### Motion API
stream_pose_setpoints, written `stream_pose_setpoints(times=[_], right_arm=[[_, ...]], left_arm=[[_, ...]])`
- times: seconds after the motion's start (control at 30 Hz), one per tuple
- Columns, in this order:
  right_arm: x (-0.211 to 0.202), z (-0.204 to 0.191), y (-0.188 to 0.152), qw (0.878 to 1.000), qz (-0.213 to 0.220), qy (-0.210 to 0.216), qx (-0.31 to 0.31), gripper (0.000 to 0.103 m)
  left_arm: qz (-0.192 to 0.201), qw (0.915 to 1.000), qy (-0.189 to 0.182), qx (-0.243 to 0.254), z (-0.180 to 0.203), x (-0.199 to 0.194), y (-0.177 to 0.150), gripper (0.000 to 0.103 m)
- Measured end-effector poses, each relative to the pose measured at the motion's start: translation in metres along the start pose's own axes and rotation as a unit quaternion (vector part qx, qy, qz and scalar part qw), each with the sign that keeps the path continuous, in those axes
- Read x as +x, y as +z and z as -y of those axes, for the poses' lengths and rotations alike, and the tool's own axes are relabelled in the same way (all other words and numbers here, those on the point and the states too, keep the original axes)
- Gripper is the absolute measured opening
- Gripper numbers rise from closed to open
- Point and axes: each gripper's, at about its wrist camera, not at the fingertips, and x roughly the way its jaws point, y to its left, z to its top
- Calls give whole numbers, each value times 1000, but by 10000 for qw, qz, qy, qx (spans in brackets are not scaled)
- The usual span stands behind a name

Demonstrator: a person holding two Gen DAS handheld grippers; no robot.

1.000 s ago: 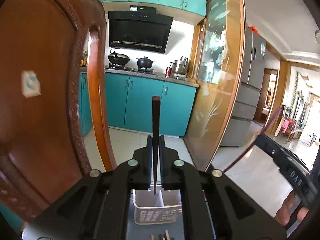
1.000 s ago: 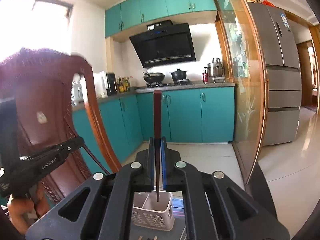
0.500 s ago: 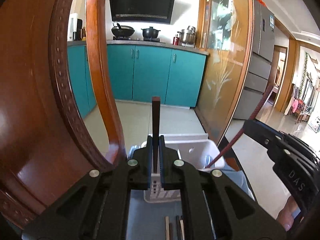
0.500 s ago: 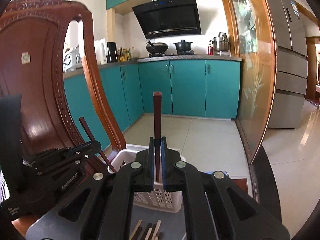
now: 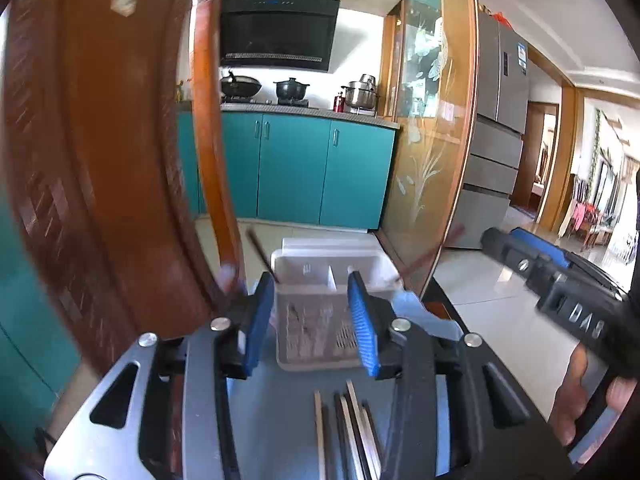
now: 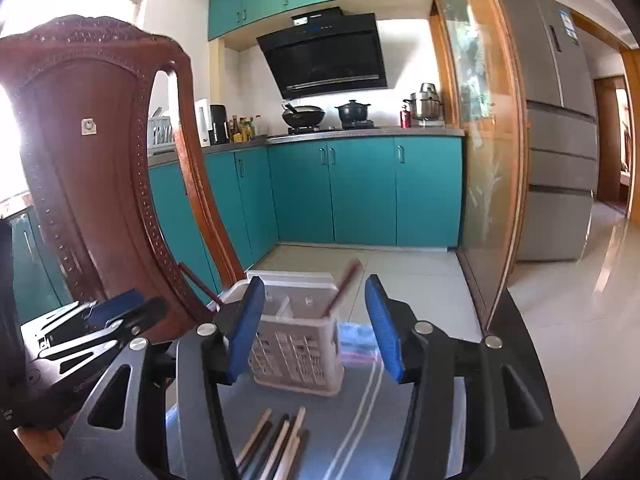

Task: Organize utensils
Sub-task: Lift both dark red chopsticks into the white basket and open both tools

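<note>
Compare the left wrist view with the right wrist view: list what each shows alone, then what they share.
Left wrist only: the right gripper, seen from the side, and a doorway to another room. Right wrist only: the left gripper, a window and counter bottles. Shared: the white utensil basket holding two dark chopsticks, loose chopsticks on the table, the wooden chair, and open jaws on both.

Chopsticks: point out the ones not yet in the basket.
The loose chopsticks lying flat on the table in front of the white basket; two dark chopsticks lean in its compartments.
</note>
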Motion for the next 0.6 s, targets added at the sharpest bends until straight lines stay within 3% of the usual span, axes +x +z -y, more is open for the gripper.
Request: stream_pose_setpoints(times=[0.2,0.33,0.47,0.6], right_arm=[[-16,27,-44,9983,-397,-327,263,55],[7,33,-86,9910,-1212,-499,279,56],[52,23,-137,9675,-2488,-337,305,56],[82,3,-169,9459,-3225,-239,257,57]], left_arm=[[-585,9980,37,-238,-4,-12,-62,44],[-954,9951,97,-222,-2,-17,-100,47],[-1327,9910,121,-149,0,-23,-135,52],[-1615,9867,155,-102,-3,-25,-151,57]])
